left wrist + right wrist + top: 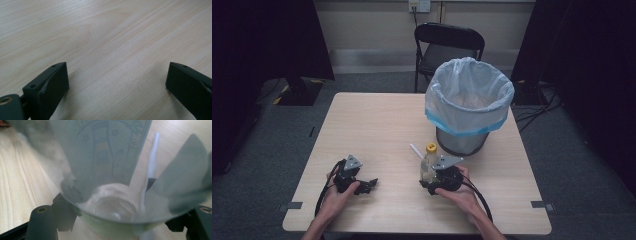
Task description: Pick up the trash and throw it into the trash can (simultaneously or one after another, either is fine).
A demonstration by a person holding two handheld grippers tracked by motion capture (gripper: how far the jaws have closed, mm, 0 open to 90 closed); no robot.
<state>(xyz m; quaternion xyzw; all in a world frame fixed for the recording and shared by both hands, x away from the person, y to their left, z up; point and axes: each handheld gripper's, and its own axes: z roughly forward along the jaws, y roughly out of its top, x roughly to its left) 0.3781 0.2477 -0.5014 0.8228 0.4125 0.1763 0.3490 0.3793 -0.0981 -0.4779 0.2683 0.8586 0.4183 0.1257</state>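
A clear plastic bottle [428, 162] with a yellow cap [431, 148] sits at the near middle of the wooden table [377, 130]. My right gripper [430, 175] is on its lower end, with a jaw against each side. In the right gripper view the bottle's base and printed label [110, 157] sit between the jaws of my right gripper [117, 195]. A white straw [416, 150] lies just beyond it, and the straw [152, 157] passes by the right jaw. My left gripper [369, 185] rests on the table at the near left. Its jaws [117, 82] stand wide apart over bare wood.
A mesh waste bin [462, 142] lined with a white and blue bag [469, 100] stands at the back right of the table, just behind the bottle. A black folding chair [447, 47] is beyond the far edge.
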